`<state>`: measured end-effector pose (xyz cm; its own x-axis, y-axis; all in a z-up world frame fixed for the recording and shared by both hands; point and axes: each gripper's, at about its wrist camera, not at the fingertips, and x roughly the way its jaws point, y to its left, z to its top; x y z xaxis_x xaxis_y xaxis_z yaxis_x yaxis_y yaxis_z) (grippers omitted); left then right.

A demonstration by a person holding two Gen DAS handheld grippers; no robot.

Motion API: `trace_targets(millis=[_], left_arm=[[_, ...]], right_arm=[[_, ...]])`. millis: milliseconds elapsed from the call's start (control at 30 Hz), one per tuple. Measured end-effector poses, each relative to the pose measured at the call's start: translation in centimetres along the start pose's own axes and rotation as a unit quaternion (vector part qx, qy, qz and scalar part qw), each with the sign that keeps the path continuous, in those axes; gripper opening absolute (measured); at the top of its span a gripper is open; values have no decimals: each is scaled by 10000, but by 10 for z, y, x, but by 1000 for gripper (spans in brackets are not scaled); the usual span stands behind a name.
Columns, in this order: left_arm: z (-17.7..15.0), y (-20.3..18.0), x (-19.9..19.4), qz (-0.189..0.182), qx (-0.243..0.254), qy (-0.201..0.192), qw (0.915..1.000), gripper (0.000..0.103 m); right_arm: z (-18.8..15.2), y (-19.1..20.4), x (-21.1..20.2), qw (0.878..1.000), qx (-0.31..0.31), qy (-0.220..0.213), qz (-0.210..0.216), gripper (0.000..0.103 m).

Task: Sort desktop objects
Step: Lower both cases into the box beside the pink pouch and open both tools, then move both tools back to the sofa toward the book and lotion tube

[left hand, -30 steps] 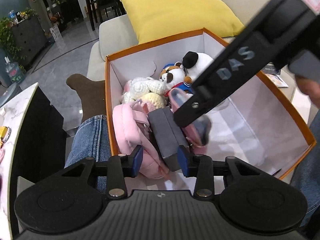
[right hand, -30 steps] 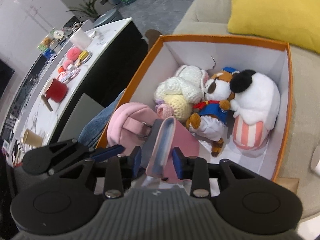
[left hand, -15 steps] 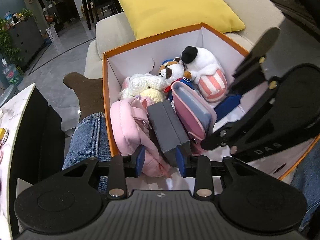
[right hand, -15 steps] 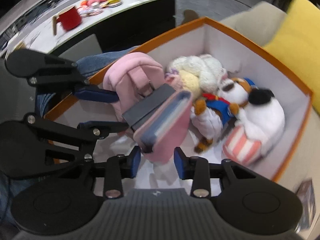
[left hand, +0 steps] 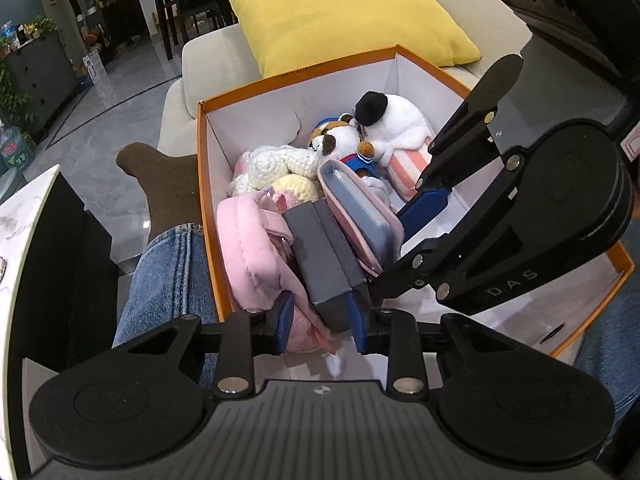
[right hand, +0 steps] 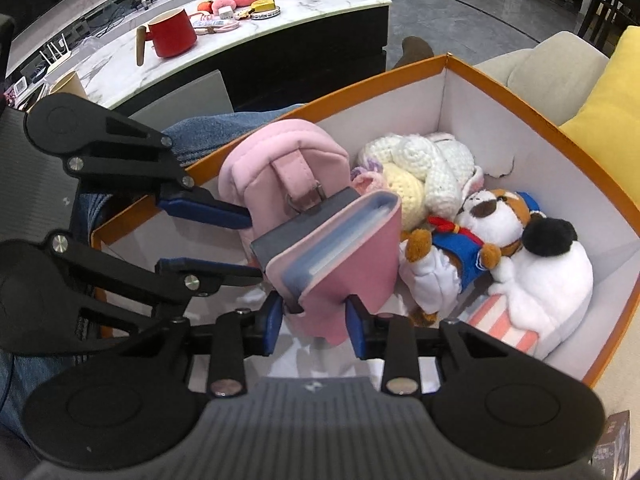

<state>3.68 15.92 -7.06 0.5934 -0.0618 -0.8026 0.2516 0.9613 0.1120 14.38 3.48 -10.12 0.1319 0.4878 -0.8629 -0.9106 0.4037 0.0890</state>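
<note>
Binder [right hand: 344, 248], pink, stands on edge in the box [right hand: 532, 120] against the grey case [left hand: 324, 256], right gripper [right hand: 314, 320] clamped on its lower corner. Left gripper [left hand: 320, 316] straddles the case and pink backpack [left hand: 256, 248], jaws closing, grip unclear. The packing step looks nearly done; next, release the binder without toppling it. Counted: one binder, one case, one backpack, three plush toys.

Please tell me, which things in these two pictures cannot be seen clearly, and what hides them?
- Orange box floor: both views, toys and grippers cover it.
- Grey box lower end: left wrist view, behind the left gripper, whose jaws are closing.
- Pink case bottom: right wrist view, behind the right gripper.
</note>
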Motion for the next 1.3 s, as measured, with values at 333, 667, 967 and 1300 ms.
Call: trace_targets(millis=[333,667,967,1300], left_arm=[[4,-5,-33,62,-143,-180,9997,35],[57,-51,-81,-546,47,-580,9968,35],[114,-127,-43,-1099,710,-441,9904,35],[151,-194,46,-1180,1806,103,9764,35]], right_arm=[[-9,3,-26,9994,231,-224,-134,45],[-54,-24,-134,9905,1025,-786,-465,45],[-128,-98,-171,9679,2014,-403,-1446,47],[-172,-168,-154,9619,2108,186,-1731,46]])
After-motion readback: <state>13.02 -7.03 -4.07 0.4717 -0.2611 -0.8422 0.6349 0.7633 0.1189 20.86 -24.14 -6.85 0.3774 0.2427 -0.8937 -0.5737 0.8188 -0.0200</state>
